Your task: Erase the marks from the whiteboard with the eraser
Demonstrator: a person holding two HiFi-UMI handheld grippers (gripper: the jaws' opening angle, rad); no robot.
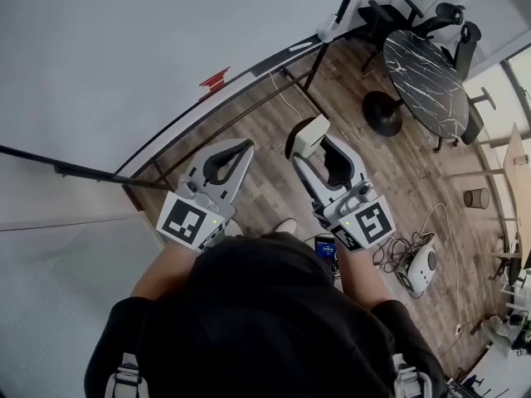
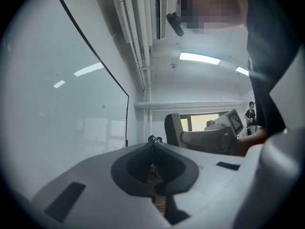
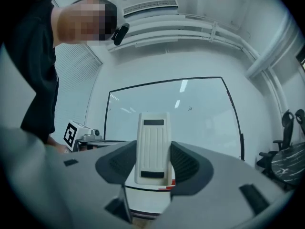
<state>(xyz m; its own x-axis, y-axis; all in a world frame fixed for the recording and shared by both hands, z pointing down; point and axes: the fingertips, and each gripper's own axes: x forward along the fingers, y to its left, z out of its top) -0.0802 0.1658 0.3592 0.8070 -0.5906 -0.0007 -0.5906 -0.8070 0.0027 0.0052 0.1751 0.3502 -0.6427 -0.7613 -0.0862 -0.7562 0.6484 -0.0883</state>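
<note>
Right tongs [image 3: 153, 166] grasp the eraser [image 3: 153, 142]; left tongs [image 2: 153, 151] are clenched, empty, both apart from the whiteboard [image 1: 124, 48] (marble round table [image 1: 427, 77] well right).

Reference: whiteboard [image 1: 124, 48]. Both grippers sit before it, clear of its surface, with the left gripper [image 1: 236, 149] left of the right gripper [image 1: 309, 146]. The eraser [image 1: 312, 133] stands between the right jaws. A round table [image 1: 425, 77] stands off the whiteboard's right end, with chairs [image 1: 452, 15] behind the table.

One whiteboard [image 1: 124, 48], one eraser [image 1: 314, 133], one round table [image 1: 425, 73], and two tools: left tool [image 1: 242, 146], right tool [image 1: 309, 152].
</note>
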